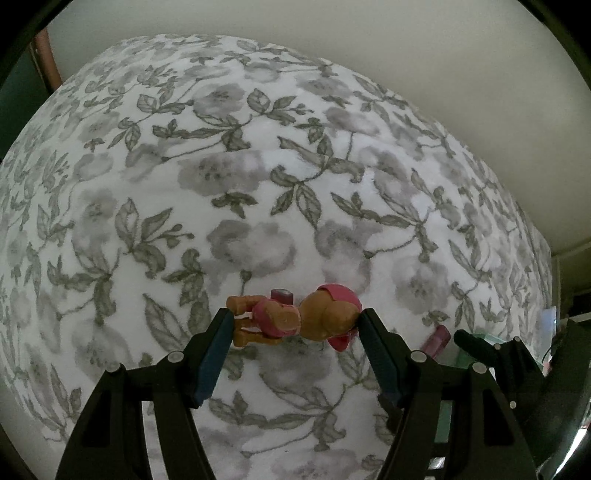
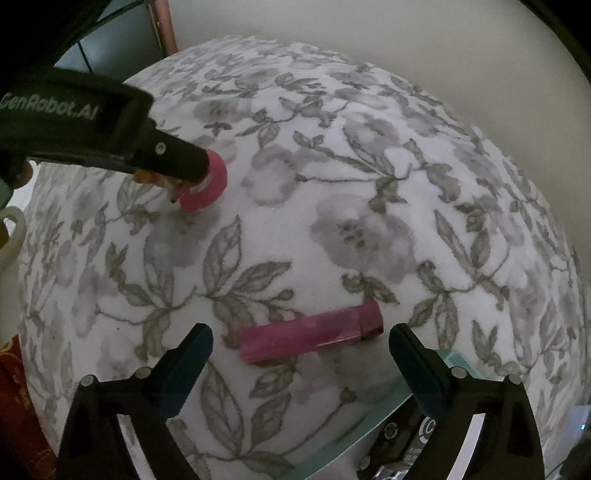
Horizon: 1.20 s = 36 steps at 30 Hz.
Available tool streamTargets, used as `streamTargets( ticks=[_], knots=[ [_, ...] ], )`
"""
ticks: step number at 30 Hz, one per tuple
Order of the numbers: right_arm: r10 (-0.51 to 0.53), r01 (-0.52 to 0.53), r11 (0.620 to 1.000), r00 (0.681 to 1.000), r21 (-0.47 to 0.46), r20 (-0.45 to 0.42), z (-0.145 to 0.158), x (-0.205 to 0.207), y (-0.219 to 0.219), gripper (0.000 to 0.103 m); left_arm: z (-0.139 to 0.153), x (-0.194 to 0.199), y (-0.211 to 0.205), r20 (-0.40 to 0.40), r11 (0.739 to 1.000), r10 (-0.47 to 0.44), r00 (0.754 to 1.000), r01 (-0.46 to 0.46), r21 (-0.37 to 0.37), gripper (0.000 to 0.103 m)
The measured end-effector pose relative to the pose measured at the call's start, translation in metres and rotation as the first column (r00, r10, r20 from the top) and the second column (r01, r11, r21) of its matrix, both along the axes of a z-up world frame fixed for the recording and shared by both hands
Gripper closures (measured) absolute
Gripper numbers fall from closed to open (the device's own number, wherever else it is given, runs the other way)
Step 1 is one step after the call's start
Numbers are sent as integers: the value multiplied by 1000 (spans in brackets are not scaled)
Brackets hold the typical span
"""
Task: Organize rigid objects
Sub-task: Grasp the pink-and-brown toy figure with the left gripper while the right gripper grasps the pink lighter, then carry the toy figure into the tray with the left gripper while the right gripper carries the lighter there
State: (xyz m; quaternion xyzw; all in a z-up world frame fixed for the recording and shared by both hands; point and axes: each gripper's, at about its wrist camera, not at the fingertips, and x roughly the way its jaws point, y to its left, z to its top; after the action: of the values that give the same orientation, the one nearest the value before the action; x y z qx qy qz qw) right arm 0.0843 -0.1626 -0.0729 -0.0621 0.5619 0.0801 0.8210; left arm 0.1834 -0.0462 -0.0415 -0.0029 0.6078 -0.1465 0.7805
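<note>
My left gripper (image 1: pixel 295 321) is shut on a brown toy dog in a pink outfit (image 1: pixel 314 321). Its pads press the toy's two ends just above the floral blanket (image 1: pixel 258 166). A small dark pink piece (image 1: pixel 281 294) shows behind the toy. In the right wrist view the left gripper (image 2: pixel 192 173) comes in from the upper left with the toy's pink part (image 2: pixel 207 181) at its tip. A pink translucent tube (image 2: pixel 310 334) lies flat on the blanket (image 2: pixel 369 166). My right gripper (image 2: pixel 301 332) stands open astride it, with the pads clear of both ends. The same tube (image 1: pixel 437 338) shows at the left view's lower right.
The blanket covers a bed-like surface against a pale wall (image 2: pixel 406 33). A mint-green box edge (image 2: pixel 424 387) with dark devices inside sits under the right gripper. A copper pole (image 2: pixel 166 22) stands at the far left, and something red (image 2: pixel 18 406) lies at the lower left.
</note>
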Motion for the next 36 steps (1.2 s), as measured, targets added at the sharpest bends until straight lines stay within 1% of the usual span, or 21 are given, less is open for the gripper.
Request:
streamTargets(
  ticks=[2, 4, 11, 23, 29, 36],
  knots=[
    [3, -2, 999, 1000, -32, 3, -4, 1, 2, 14, -1, 1, 0, -2, 1000, 1, 1000, -1, 1, 32],
    [10, -10, 999, 1000, -45, 7, -6, 2, 3, 15, -2, 2, 1, -7, 1000, 5, 1000, -5, 2, 32],
    [26, -27, 999, 1000, -36, -2, -5, 3, 3, 17, -5, 3, -2, -14, 1000, 3, 1000, -3, -3, 32],
    [16, -16, 1000, 1000, -24, 20, -3, -1, 1, 19, -7, 4, -2, -20, 1000, 2, 1000, -3, -7, 32],
    [-14, 14, 1000, 999, 5, 53, 9, -4, -4, 19, 0, 3, 1, -9, 1000, 3, 1000, -3, -21, 32],
    [-54, 54, 999, 996, -3, 76, 24, -11, -4, 19, 21, -7, 3, 24, 999, -6, 1000, 7, -41, 32]
  ],
)
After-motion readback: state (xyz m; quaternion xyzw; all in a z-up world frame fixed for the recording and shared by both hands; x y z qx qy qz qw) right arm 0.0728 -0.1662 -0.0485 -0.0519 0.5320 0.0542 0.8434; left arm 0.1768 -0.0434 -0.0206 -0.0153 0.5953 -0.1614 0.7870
